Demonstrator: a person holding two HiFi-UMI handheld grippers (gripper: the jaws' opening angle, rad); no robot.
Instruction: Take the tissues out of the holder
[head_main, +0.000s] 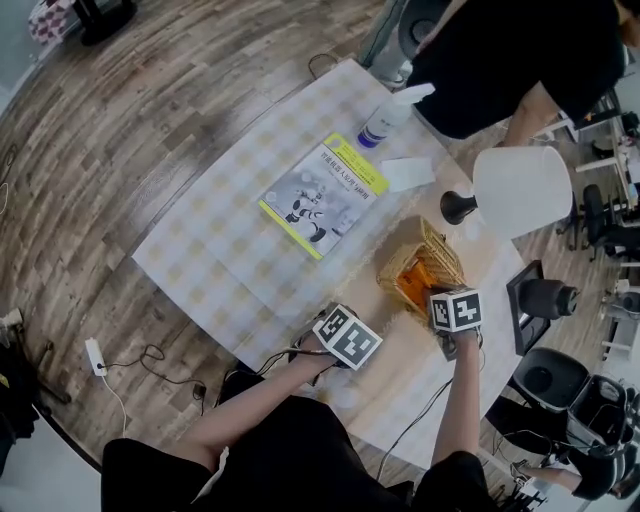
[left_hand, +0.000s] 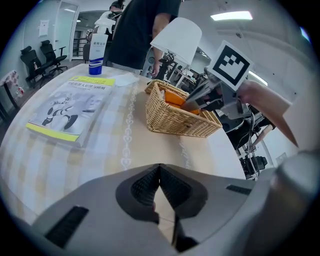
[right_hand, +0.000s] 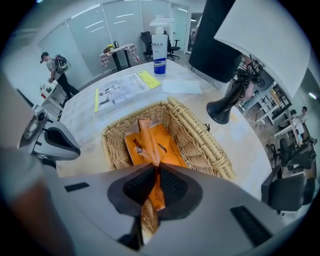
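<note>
Pinching, with fingers of right gripper, raised fold of orange tissue pack down inside wicker basket on bench. Holding left gripper near basket, fingers pressed together on nothing. Farther off: booklet, spray bottle, white-shaded lamp.

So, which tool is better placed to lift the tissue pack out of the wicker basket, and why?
Right. The right tool is shut on the orange tissue pack inside the wicker basket; the left tool is shut, empty, short of the basket.
</note>
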